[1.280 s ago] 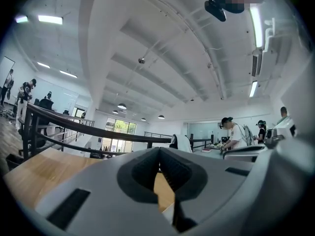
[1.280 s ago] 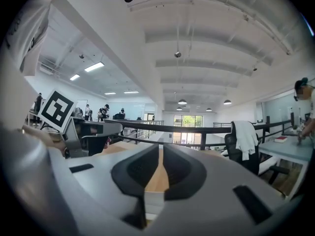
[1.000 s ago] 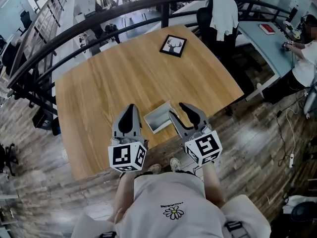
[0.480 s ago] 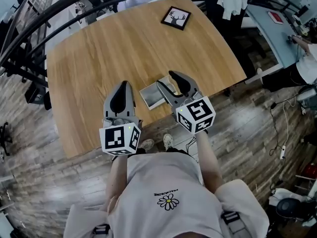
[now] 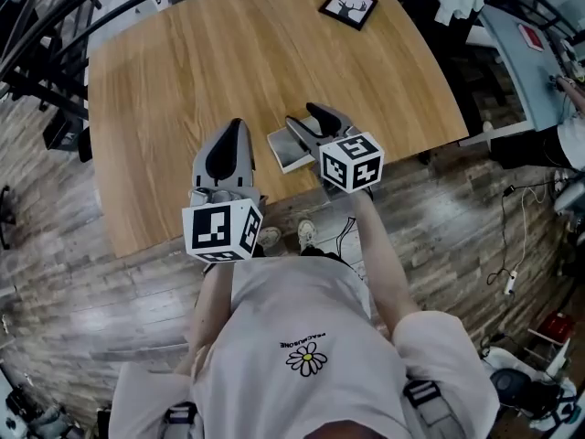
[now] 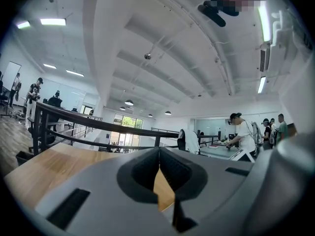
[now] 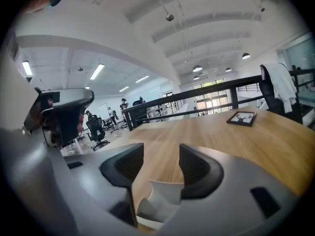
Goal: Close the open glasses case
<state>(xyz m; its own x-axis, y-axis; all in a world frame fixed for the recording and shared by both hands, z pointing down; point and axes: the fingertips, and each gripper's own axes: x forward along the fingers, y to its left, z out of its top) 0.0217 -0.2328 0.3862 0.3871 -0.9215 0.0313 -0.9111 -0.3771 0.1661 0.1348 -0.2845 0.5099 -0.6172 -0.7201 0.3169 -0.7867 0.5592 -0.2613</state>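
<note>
The open white glasses case (image 5: 283, 152) lies near the front edge of the wooden table (image 5: 183, 80). My right gripper (image 5: 302, 115) hangs low over the case's right side, its marker cube toward me. In the right gripper view the case (image 7: 158, 200) shows just below and between the two dark pads (image 7: 123, 168), which stand apart and do not touch it; the jaws are opening. My left gripper (image 5: 235, 124) sits to the left of the case, apart from it. Its jaws (image 6: 158, 150) are shut with nothing between them.
A black-framed deer picture (image 5: 349, 5) lies at the table's far right corner, also in the right gripper view (image 7: 241, 118). A black railing (image 6: 98, 124) runs behind the table. The table edge and wood floor (image 5: 457, 208) lie just below the case. People stand at desks far off.
My right gripper has dropped toward the case and its jaws have spread wider. My left gripper has sunk a little beside the case. The case has stayed in place.
</note>
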